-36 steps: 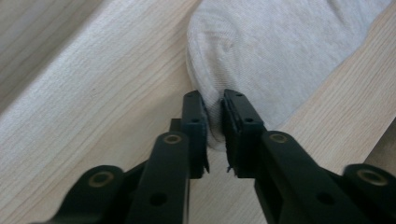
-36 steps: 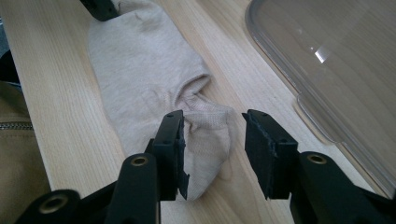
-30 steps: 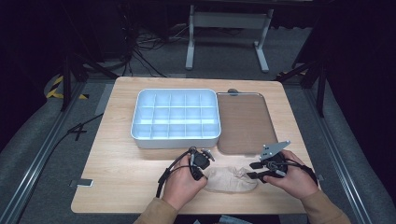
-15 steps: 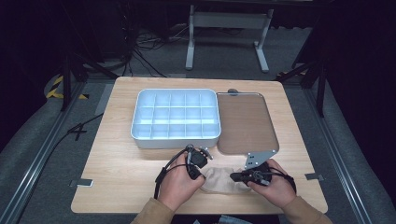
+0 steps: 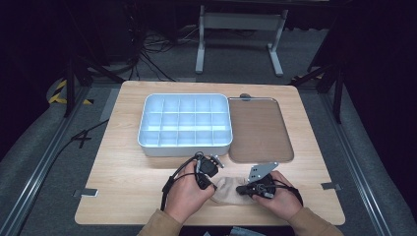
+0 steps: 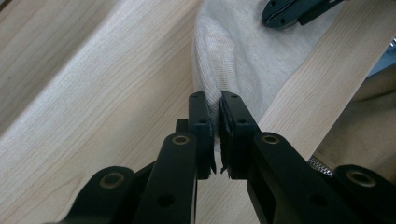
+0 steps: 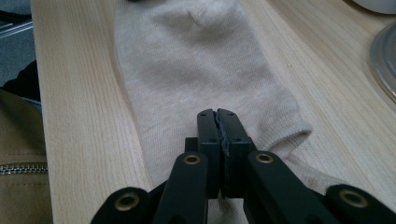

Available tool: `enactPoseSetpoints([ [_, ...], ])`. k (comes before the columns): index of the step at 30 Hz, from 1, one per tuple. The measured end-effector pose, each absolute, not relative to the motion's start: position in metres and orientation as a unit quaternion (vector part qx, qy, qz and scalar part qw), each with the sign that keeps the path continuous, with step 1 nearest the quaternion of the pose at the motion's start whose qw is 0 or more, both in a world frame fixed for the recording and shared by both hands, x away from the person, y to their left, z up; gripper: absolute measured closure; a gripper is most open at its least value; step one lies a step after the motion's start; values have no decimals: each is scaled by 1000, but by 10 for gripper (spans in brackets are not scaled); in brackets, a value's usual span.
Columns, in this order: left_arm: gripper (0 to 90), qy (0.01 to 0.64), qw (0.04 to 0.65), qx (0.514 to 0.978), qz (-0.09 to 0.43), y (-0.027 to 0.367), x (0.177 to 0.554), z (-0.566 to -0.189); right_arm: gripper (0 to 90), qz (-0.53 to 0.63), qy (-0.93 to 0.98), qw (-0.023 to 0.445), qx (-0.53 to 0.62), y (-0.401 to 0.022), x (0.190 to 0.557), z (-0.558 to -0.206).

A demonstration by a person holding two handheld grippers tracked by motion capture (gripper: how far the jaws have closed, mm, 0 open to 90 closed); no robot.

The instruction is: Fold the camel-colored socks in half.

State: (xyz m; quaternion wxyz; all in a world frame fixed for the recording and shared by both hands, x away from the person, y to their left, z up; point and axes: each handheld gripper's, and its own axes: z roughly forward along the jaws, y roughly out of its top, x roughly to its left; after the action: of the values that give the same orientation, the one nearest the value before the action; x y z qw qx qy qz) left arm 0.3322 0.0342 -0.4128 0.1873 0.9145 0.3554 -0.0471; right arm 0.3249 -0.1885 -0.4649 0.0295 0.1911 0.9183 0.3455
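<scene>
A beige sock (image 5: 227,191) lies flat on the wooden table near its front edge, between the person's two hands. My left gripper (image 5: 215,185) is shut on the sock's (image 6: 243,51) left edge, and a fold of fabric shows pinched between its fingertips (image 6: 215,100). My right gripper (image 5: 242,190) comes in from the right. Its jaws are shut with the tips (image 7: 217,114) down in the sock's (image 7: 196,60) fabric near the ribbed cuff. The right gripper's tip (image 6: 289,11) also shows in the left gripper view, on the sock's far side.
A white box (image 5: 142,133) divided into several compartments stands at the table's middle. To its right lies a flat brown tray (image 5: 258,129), whose rim (image 7: 384,56) shows in the right gripper view. A small round grey object (image 5: 245,97) sits behind the tray.
My right gripper moved left and down from beside the sock onto it, and its jaws came together. The left gripper kept its hold and stayed in place.
</scene>
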Motion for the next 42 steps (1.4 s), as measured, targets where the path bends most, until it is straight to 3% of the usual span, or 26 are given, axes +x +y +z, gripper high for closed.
enactPoseSetpoints([
  [11, 843, 362, 188, 912, -43, 44, 333, -398, 890, 368, 906, 48, 203, -208, 322, -447],
  [23, 843, 385, 182, 904, -47, 56, 338, -387, 895, 330, 917, 34, 221, -214, 324, -460],
  [42, 845, 355, 227, 906, -48, 23, 344, -380, 898, 349, 912, 28, 213, -216, 326, -466],
])
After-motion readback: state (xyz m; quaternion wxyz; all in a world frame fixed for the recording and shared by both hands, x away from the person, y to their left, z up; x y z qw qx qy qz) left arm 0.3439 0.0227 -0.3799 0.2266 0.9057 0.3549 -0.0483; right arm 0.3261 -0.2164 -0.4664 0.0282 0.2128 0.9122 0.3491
